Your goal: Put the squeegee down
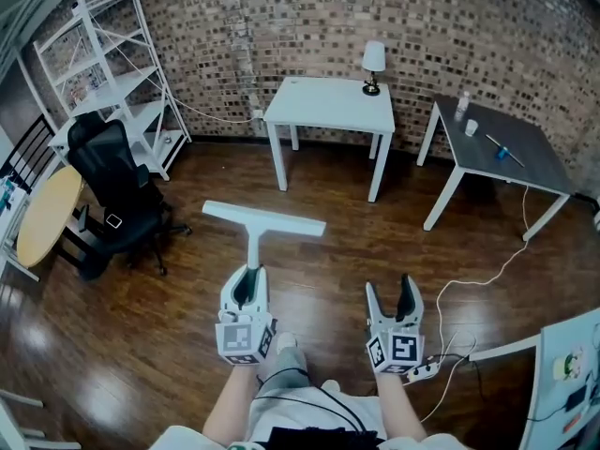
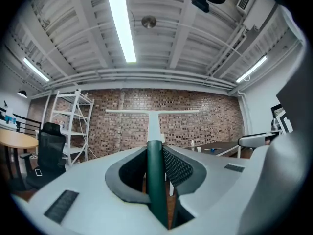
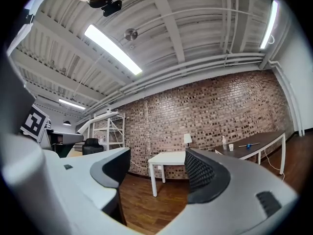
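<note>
- The squeegee (image 1: 258, 232) looks like a big letter T. It has a long, thin white bar across the far end and a white stem that runs back from the middle of the bar.
- In the left gripper view, the near end of the squeegee (image 2: 152, 126) turns into a dark green handle.
- The left gripper (image 1: 248, 281) holds it by that green handle. Its two jaws are squeezed tight on the handle, one on each side.
- The squeegee is up in the air over the brown wood floor (image 1: 328, 251). It sticks out flat in front of the person, and it touches no table.
- The right gripper (image 1: 389, 293) is just to the side of the left one. Its jaws are wide apart and there is nothing between them.
- In the right gripper view, the gap in the right gripper (image 3: 156, 168) shows only floor and a white table (image 3: 168, 159).
- Farther off, the white table (image 1: 330, 106) stands by the brick wall (image 1: 281, 26), with a small lamp (image 1: 373, 64) on it.
- A grey table (image 1: 525, 162) stands on the right, with a bottle (image 1: 461, 104), a cup (image 1: 472, 127) and a blue tool (image 1: 503, 150) on top.
- On the left are a black chair (image 1: 117, 190), a white shelf (image 1: 103, 64) and a round yellow table (image 1: 47, 216).
</note>
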Action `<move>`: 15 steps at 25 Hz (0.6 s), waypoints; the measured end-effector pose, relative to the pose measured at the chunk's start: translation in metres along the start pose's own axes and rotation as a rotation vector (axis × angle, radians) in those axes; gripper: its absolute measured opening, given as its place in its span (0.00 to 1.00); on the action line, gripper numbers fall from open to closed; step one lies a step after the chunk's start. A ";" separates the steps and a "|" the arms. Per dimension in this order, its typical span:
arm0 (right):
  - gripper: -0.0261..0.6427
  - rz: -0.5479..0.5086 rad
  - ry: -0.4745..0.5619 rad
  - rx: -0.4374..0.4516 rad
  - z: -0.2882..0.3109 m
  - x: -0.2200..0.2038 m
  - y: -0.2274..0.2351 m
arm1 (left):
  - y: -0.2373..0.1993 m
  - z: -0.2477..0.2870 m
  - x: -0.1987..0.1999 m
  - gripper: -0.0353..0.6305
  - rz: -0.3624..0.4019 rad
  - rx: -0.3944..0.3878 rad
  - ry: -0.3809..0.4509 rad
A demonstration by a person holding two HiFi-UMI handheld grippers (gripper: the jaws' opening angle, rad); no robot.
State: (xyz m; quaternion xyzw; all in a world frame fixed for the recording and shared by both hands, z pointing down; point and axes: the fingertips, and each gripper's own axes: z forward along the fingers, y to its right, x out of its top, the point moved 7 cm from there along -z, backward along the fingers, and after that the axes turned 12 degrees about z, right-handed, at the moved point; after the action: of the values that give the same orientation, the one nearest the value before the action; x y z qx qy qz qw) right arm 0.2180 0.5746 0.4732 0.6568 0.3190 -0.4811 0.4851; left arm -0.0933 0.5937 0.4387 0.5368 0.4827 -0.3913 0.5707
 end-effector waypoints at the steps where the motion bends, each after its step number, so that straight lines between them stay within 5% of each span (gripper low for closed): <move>1: 0.58 -0.008 0.000 -0.001 0.012 -0.002 0.003 | -0.003 0.012 -0.003 0.17 0.003 -0.010 -0.007; 15: 0.58 -0.015 -0.025 0.007 0.255 -0.023 -0.058 | -0.143 0.201 -0.046 0.17 -0.095 -0.048 0.026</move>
State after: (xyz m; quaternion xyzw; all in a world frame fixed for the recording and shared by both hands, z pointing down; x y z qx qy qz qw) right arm 0.0765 0.3533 0.4593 0.6503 0.3161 -0.4939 0.4829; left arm -0.2157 0.3743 0.4417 0.5045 0.5243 -0.3991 0.5579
